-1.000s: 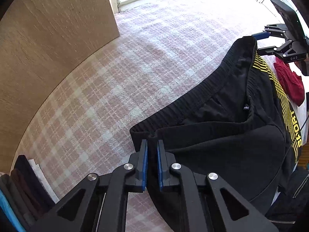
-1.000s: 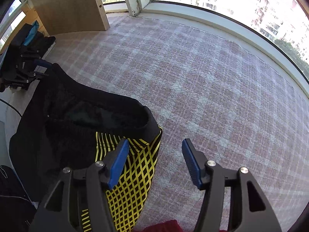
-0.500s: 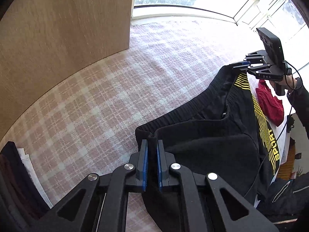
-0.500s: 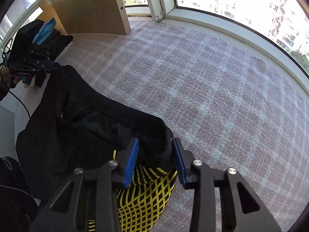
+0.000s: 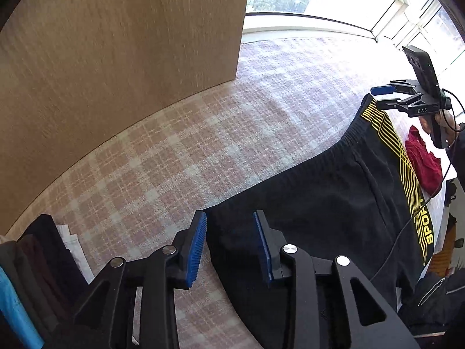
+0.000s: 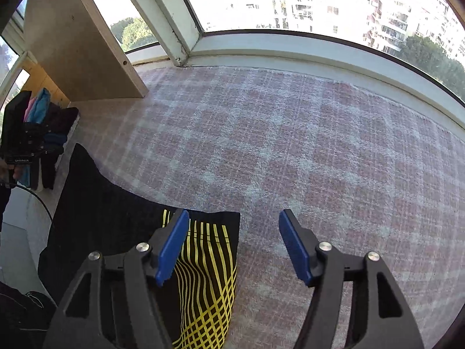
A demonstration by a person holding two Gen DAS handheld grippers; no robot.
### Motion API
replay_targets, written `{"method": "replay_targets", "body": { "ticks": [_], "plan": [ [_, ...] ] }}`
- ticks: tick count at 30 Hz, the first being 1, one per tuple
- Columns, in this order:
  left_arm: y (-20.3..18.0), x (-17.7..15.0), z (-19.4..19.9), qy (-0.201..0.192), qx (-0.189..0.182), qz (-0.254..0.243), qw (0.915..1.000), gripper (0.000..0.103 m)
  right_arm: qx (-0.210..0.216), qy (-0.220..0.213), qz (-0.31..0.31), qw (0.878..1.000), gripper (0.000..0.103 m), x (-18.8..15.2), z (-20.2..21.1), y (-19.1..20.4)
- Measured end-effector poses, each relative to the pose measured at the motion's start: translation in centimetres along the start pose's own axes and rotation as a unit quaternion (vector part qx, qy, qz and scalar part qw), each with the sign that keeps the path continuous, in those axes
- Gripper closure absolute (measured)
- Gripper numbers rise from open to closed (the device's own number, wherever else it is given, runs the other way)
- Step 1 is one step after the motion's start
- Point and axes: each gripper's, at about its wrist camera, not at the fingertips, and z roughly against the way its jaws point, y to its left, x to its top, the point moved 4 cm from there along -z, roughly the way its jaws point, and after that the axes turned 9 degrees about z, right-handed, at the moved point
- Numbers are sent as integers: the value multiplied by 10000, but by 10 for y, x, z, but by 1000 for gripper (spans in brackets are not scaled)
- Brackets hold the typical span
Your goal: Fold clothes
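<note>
Both grippers have their jaws spread, pinching nothing. The left gripper straddles a corner of the black shorts, which lie flat on the plaid cloth. The right gripper hovers over the shorts' yellow-striped corner at 7 o'clock.

Black shorts with yellow stripes; pink-plaid cloth.

A broad surface covered by a pink-and-white plaid cloth is seen reaching to the window sill at the far side. On it, black shorts with yellow stripes and "SPORT" lettering are spread flat at the near edge. A crumpled red garment is laid just beside them on the right. At the left, a stack of folded clothes is seen, possibly resting on the same cloth. A wooden panel stands upright at the far left.
</note>
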Motion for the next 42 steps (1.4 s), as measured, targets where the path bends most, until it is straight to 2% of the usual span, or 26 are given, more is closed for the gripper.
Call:
{"method": "replay_targets", "body": {
  "ticks": [2, 5, 9, 12, 14, 17, 20, 23, 27, 29, 30, 31, 32, 34, 37, 42],
  "plan": [
    [1, 1, -14, 150, 140, 30, 9998, 72, 15, 85, 43, 10000, 39, -7, -8, 1],
    [2, 2, -26, 224, 109, 72, 9997, 72, 240, 66, -20, 9997, 39, -12, -18, 6],
    [5, 1, -21, 190, 45, 44, 9998, 71, 369, -77, 82, 9993, 39, -7, -22, 13],
    [5, -1, -18, 177, -9, 8, 9998, 70, 570, -71, -81, 9983, 39, -3, -23, 8],
    [6, -2, -21, 197, 115, 18, 9997, 68, 659, -114, -184, 9976, 39, -1, -23, 4],
    [15, -3, -23, 184, 395, 134, 9990, 67, 558, -72, -22, 9984, 39, 0, -23, 8],
    [25, -3, -26, 228, 261, 376, 9987, 63, 363, 49, 221, 9991, 39, 1, -24, 13],
    [21, 0, -28, 216, 241, 263, 9991, 62, 227, 166, 412, 9988, 39, 2, -26, 17],
    [10, 3, -29, 130, 206, 11, 9997, 74, 193, 211, 483, 9984, 39, 5, -27, 19],
    [9, 2, -25, 13, 190, -16, 9998, 86, 290, 148, 409, 9986, 45, 4, -26, 17],
    [10, 1, -22, -52, 116, 43, 9999, 90, 352, 106, 357, 9987, 63, 4, -25, 17],
    [11, 0, -18, -117, 46, 112, 9999, 95, 342, 49, 310, 9989, 72, 2, -23, 16],
    [11, -1, -12, -215, 19, 163, 9996, 96, 301, -16, 265, 9992, 74, 1, -20, 16],
    [8, -7, 5, -486, -18, 230, 9986, 96, 366, -203, 182, 9990, 89, -1, -12, 18],
    [-16, -18, 50, -1042, -173, 305, 9939, 97, 382, -459, 63, 9982, 91, -7, 12, 25],
    [-50, -46, 155, -1990, -183, 103, 9798, 97, 205, -1453, 79, 9891, 93, -17, 98, 63]
  ]
}}
